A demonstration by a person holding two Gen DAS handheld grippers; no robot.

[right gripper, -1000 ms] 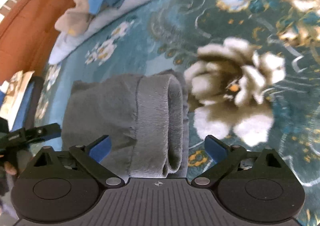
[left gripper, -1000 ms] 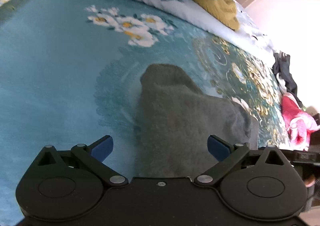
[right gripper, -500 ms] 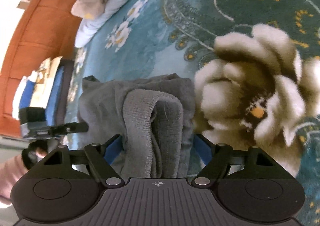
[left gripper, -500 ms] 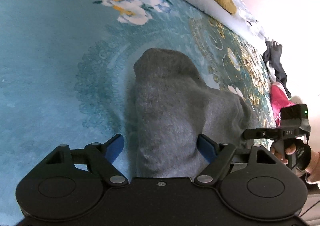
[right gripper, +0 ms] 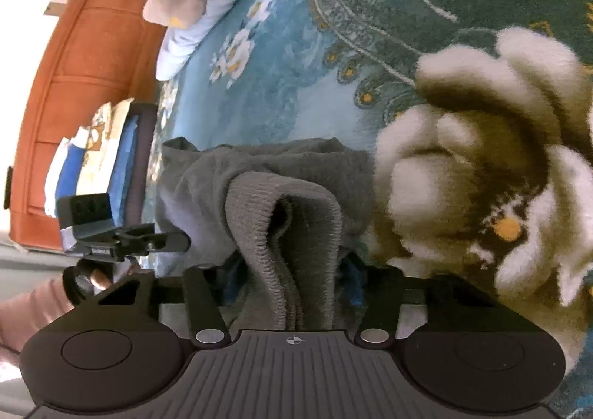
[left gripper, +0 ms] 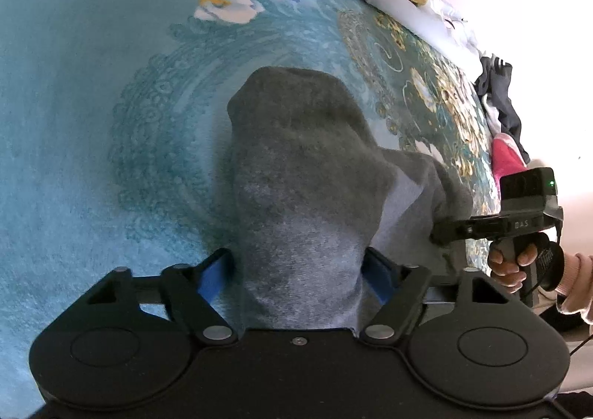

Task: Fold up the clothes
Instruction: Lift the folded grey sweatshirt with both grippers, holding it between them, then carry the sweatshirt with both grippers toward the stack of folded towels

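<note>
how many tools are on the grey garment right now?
2. The left tool straddles one end of the grey garment, jaws closing around it. The right tool is at the ribbed end, jaws closing and pinching the fabric. Each shows in the other's view too.

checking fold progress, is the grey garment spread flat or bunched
Bunched: the grey garment lies in a heap on the floral blanket, its ribbed cuff humped into an open loop.
</note>
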